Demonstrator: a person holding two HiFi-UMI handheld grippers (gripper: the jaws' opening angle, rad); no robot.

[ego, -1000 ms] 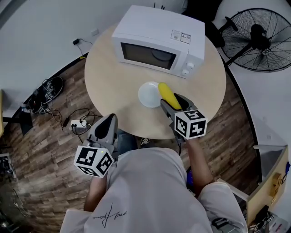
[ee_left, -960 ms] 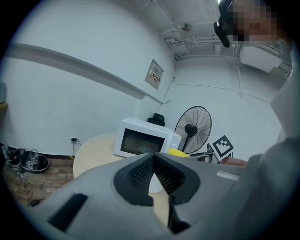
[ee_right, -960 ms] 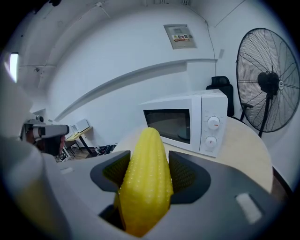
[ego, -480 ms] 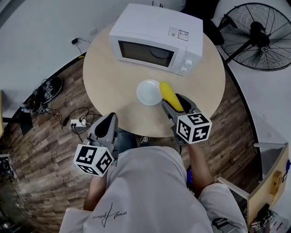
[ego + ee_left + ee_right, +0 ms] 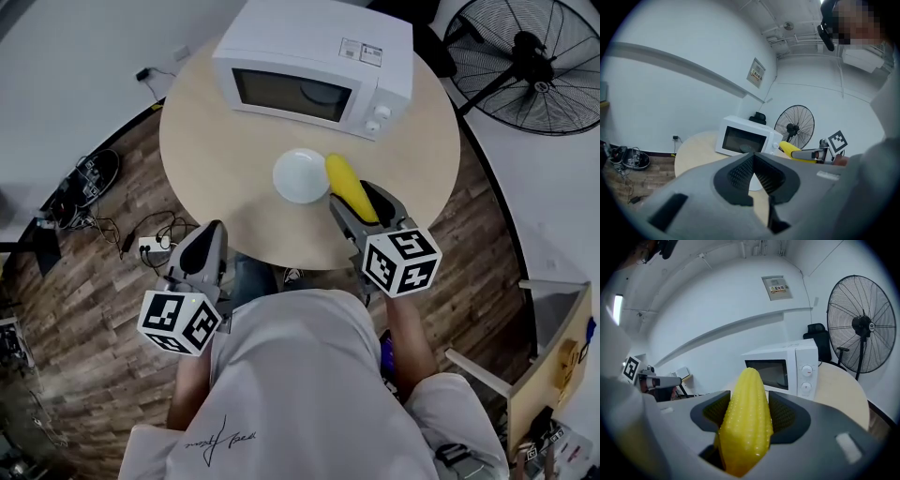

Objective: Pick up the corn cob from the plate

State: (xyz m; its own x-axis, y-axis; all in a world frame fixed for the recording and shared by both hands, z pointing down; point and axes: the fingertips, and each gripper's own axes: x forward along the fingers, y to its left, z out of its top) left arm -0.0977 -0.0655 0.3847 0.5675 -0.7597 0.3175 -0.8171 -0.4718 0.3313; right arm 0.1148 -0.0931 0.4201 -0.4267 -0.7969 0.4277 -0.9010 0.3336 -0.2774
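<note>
Nearest the person, the left gripper hangs off the near edge of the round wooden table, its jaws pressed together with nothing between them. On the other side, the right gripper reaches over the tabletop, clamped on the yellow corn cob, which sticks out ahead of the jaws just beside the right rim of the empty white plate. Beyond that stands a white microwave, door closed, and a floor fan off to the right.
</note>
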